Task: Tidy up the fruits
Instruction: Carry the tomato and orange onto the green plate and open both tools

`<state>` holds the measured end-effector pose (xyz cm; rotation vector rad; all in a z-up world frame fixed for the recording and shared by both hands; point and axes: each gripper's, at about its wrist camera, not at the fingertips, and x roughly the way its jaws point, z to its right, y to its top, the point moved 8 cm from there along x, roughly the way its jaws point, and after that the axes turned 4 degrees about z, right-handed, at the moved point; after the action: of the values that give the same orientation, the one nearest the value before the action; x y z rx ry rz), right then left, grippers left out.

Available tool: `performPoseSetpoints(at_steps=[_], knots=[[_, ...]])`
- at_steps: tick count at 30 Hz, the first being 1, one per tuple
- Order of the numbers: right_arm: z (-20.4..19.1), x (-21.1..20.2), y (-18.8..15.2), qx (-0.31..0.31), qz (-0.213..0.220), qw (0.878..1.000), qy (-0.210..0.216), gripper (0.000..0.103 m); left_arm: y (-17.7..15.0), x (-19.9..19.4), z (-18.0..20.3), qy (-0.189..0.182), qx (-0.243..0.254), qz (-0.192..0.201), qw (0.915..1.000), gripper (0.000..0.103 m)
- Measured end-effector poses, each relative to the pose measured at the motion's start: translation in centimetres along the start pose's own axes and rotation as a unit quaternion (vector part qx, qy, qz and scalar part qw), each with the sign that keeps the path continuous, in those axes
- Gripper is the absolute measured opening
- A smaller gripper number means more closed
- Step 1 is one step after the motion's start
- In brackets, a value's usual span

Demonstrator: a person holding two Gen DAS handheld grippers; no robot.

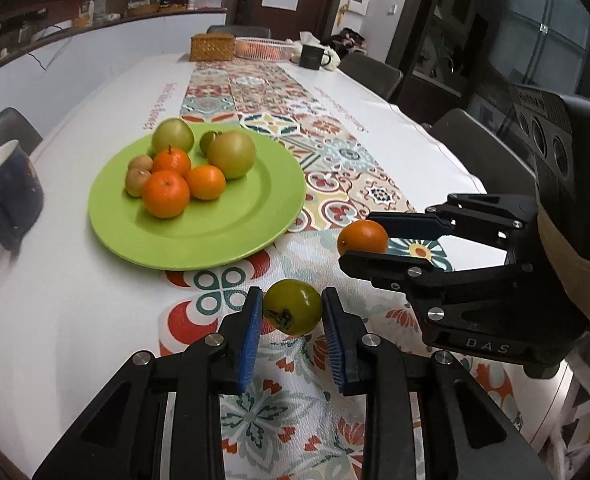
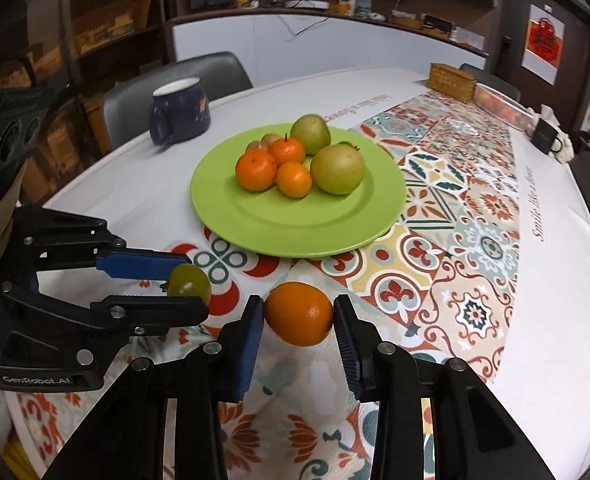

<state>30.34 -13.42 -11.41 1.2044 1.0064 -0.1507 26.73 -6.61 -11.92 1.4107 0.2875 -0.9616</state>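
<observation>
Left wrist view: the round, glossy green plate (image 1: 231,240) sits on the table (image 1: 95,280), left of centre and farther off. It holds three tangerines (image 1: 166,194), two large yellow-green apples (image 1: 231,154), two small brownish fruits (image 1: 137,181) at the pile's left, and a small green fruit half hidden behind the right apple. The left gripper (image 1: 292,312) has its ribbed blue fingers (image 1: 251,340) clenched on a smooth olive-green fruit (image 1: 292,311), dried calyx facing the camera, near the plate's near edge. To the right, the right gripper (image 1: 369,240) clasps an orange tangerine (image 1: 362,237), partly covered by its lower finger. A dark mug (image 1: 9,196) at the far left is cut by the frame. The tablecloth is white with a patterned tile runner (image 1: 279,112).

Right wrist view: the same green plate (image 2: 295,216) lies ahead with its fruit heaped toward the far side; the brownish fruits barely show behind the tangerines (image 2: 255,170). The right gripper (image 2: 299,314) grips the oval, dimpled tangerine (image 2: 298,314) between its blue pads, just short of the plate. At left, the left gripper (image 2: 187,284) holds the green fruit (image 2: 189,285), its lower half hidden by a finger. A navy mug (image 2: 181,110) stands beyond the plate, and a woven basket (image 2: 453,78) at the far right.
</observation>
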Motion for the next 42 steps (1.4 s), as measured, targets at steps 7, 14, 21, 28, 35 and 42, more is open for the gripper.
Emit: performPoseSetpoints(at_steps=[7,14,21,28,35,42], knots=[[-0.4,-2.2,0.8,0.027,0.031,0.999,-0.013,0.037,0.6,-2.2,0.2,0.01,-0.002,0.024,0.9997,0.03],[-0.4,-4.4,2.0,0.041,0.059,0.997,-0.029,0.037,1.7,-4.3,0.2,0.028,0.0,0.047,0.9985,0.03],[-0.3,-6.3,3.6,0.058,0.091,0.993,-0.048,0.037,3.4,-6.0,-0.3,0.062,0.004,0.071,0.9955,0.03],[-0.2,-7.3,5.0,0.069,0.113,0.989,-0.06,0.037,4.9,-6.9,-0.7,0.075,0.004,0.093,0.9928,0.03],[0.0,-6.8,6.1,0.078,0.118,0.988,-0.064,0.037,6.1,-6.5,-1.5,0.087,0.002,0.099,0.9913,0.03],[0.6,-5.1,7.3,0.086,0.113,0.988,-0.066,0.037,7.1,-5.1,-2.6,0.082,-0.012,0.092,0.9923,0.03]])
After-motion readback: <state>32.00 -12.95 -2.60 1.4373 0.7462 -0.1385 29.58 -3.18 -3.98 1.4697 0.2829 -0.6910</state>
